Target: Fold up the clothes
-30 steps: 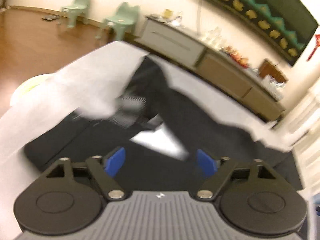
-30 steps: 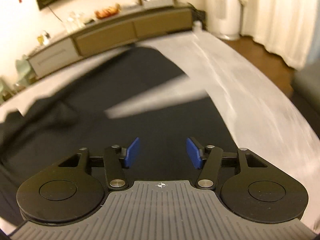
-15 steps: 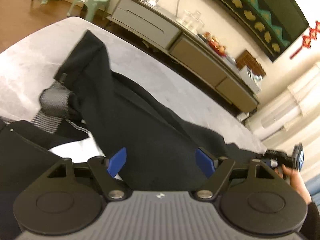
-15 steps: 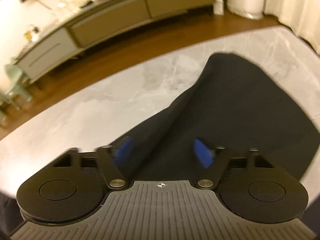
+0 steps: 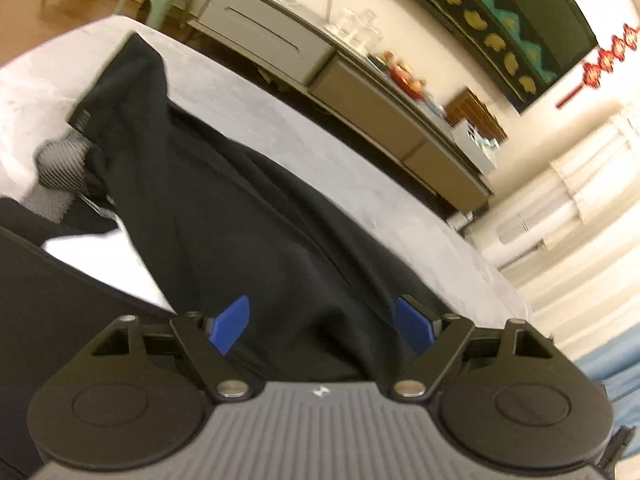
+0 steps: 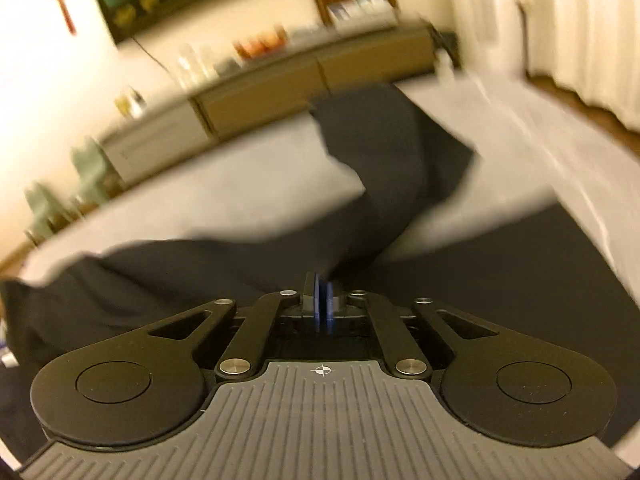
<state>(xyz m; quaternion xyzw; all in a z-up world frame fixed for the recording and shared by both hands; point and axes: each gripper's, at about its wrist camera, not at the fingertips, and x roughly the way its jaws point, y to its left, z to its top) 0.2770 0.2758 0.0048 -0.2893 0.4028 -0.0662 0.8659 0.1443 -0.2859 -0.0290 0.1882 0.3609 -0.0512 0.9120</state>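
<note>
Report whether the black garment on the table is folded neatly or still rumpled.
Rumpled, not neatly folded. The black garment lies in loose ridges across the grey table; in the right wrist view one end twists up off the surface.

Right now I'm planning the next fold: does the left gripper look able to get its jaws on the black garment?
Probably yes. The left gripper has its jaws spread wide, opening slightly, with the black garment lying directly between and ahead of them on the grey table. Nothing sits in the way.
</note>
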